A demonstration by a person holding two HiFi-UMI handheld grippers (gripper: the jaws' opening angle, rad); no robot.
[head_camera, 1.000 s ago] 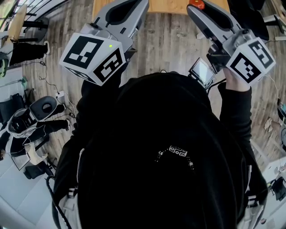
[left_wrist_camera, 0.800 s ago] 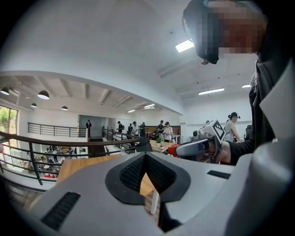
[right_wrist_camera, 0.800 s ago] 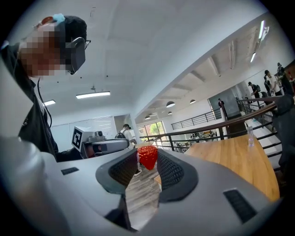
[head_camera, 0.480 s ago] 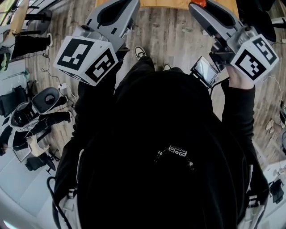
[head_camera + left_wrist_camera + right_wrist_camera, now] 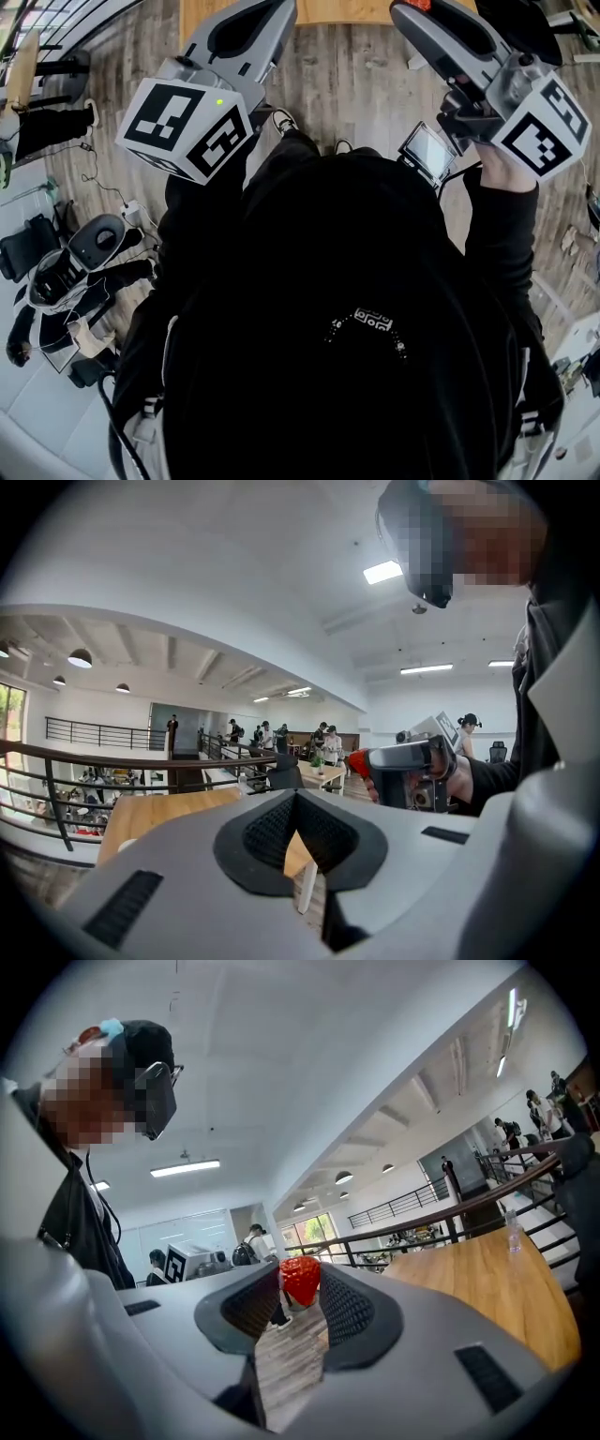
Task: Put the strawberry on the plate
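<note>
A red strawberry (image 5: pixel 301 1279) sits pinched between the tips of my right gripper (image 5: pixel 301 1286), which is shut on it and held level in the air. In the head view that gripper (image 5: pixel 419 7) reaches to the top edge at the right, with the strawberry (image 5: pixel 419 4) half cut off. My left gripper (image 5: pixel 296 797) is shut with nothing in it; its pads meet at the tip. It points toward a wooden table (image 5: pixel 159 813). From there I see the strawberry (image 5: pixel 359 761) in the right gripper (image 5: pixel 367 764). No plate is clearly in view.
A person's dark torso (image 5: pixel 347 319) fills the head view, over a wood plank floor (image 5: pixel 347 84). The wooden table (image 5: pixel 478 1283) lies ahead, with a black railing (image 5: pixel 441 1227) behind it. Office chairs and gear (image 5: pixel 66 272) crowd the left. Other people stand far off.
Both grippers stay near the same places at the top of the head view. The right one has drifted slightly right with the strawberry still in it. The person's shoes have come into view.
</note>
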